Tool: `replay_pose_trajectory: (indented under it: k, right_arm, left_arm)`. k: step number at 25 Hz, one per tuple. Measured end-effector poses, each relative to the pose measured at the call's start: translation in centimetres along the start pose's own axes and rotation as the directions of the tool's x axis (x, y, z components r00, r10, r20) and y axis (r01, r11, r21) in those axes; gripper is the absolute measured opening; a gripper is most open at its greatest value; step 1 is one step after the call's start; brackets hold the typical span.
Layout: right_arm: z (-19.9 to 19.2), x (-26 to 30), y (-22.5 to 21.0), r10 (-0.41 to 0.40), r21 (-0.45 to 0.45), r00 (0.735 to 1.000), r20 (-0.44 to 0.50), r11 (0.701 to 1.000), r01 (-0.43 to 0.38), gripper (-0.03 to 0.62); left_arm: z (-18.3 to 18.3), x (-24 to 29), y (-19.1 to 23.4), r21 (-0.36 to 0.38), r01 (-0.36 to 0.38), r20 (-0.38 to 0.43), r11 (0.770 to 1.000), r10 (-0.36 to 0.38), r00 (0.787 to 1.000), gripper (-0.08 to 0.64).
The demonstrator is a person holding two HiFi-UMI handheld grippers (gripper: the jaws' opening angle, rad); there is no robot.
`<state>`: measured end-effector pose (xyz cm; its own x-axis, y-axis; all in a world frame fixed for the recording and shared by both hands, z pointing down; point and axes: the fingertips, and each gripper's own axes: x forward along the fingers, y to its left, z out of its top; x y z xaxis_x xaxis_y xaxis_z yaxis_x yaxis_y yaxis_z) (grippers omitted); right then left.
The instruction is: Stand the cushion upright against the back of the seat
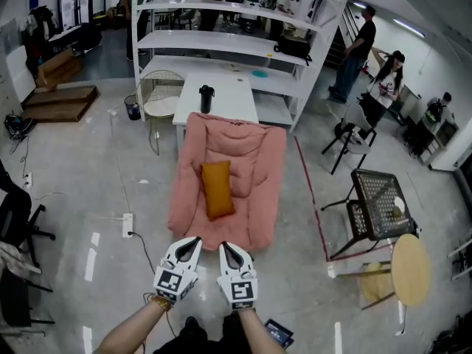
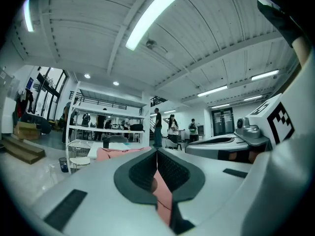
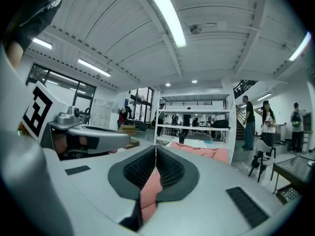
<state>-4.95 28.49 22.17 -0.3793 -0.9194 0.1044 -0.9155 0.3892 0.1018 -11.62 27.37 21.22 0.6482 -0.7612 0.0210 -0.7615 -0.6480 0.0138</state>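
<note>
A mustard-orange cushion (image 1: 217,189) lies flat in the middle of a pink padded lounge seat (image 1: 259,183) on the floor. My left gripper (image 1: 193,242) and right gripper (image 1: 227,247) are side by side just short of the seat's near edge, both shut with nothing between the jaws. In the left gripper view the shut left gripper (image 2: 157,151) points level over the pink seat (image 2: 113,153). In the right gripper view the shut right gripper (image 3: 156,148) also points toward the seat (image 3: 202,152). The cushion is hidden behind the jaws in both gripper views.
A white table (image 1: 221,98) with a dark flask (image 1: 206,99) stands behind the seat, then tall white shelving (image 1: 243,21). A wire chair (image 1: 161,102) is at the back left, a black mesh chair (image 1: 376,209) and round wooden table (image 1: 410,269) at right. People stand far off.
</note>
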Motion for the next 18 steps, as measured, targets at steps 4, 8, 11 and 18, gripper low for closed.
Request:
replay_pose_trajectory:
  k: [4, 8, 11, 18]
  right_arm:
    - [-0.9, 1.4, -1.1, -0.029, 0.004, 1.0, -0.006, 1.0, 0.029, 0.017]
    - [-0.8, 3.8, -3.0, -0.029, 0.038, 1.0, 0.0, 0.999, 0.029, 0.015]
    - [-1.0, 5.2, -5.7, -0.02, 0.059, 1.0, 0.012, 0.998, 0.019, 0.017]
    - [-2.6, 7.3, -11.6, -0.005, 0.107, 1.0, 0.0, 0.994, 0.005, 0.017]
  left_arm:
    - [-0.2, 1.6, 0.7, 0.004, -0.01, -0.009, 1.0, 0.01, 1.0, 0.014]
    - [-0.3, 4.3, 1.6, 0.022, -0.042, -0.033, 0.999, 0.043, 0.999, 0.014]
    - [-0.6, 7.2, 1.2, 0.041, -0.061, -0.056, 0.997, 0.063, 0.996, 0.014]
    - [-1.7, 13.6, 0.2, 0.08, -0.126, -0.086, 0.989, 0.133, 0.987, 0.014]
